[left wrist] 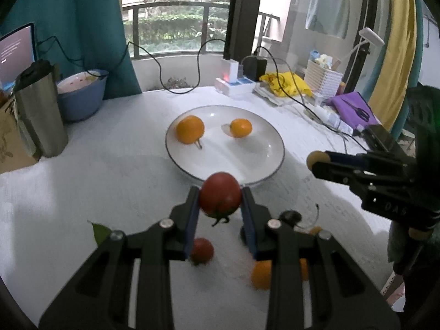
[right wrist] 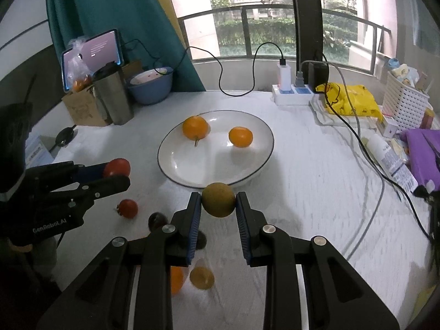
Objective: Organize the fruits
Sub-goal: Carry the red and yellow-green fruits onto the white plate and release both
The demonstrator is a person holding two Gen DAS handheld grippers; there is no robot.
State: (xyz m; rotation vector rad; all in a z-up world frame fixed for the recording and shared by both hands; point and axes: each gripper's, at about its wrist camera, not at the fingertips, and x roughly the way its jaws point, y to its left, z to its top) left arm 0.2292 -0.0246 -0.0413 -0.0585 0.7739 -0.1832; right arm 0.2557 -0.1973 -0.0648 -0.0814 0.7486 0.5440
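Gripping a red tomato point(left wrist: 220, 194), the left gripper point(left wrist: 220, 200) hides part of the plate point(right wrist: 247, 118) rim at 6 o'clock, while the right gripper point(right wrist: 218, 202) pinches a yellow-green fruit point(right wrist: 218, 199); blurred fruits point(right wrist: 202, 276) lie half-hidden beneath both.

My white table point(right wrist: 302, 178) carries a white plate point(right wrist: 176, 165), a red tomato point(right wrist: 128, 208), a blue bowl point(right wrist: 150, 89), a steel tumbler point(right wrist: 115, 99) and a power strip point(right wrist: 291, 93).

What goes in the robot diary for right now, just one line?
left gripper: shut on red tomato | right gripper: shut on yellow-green fruit | white plate: two oranges | both fruits near plate's front rim
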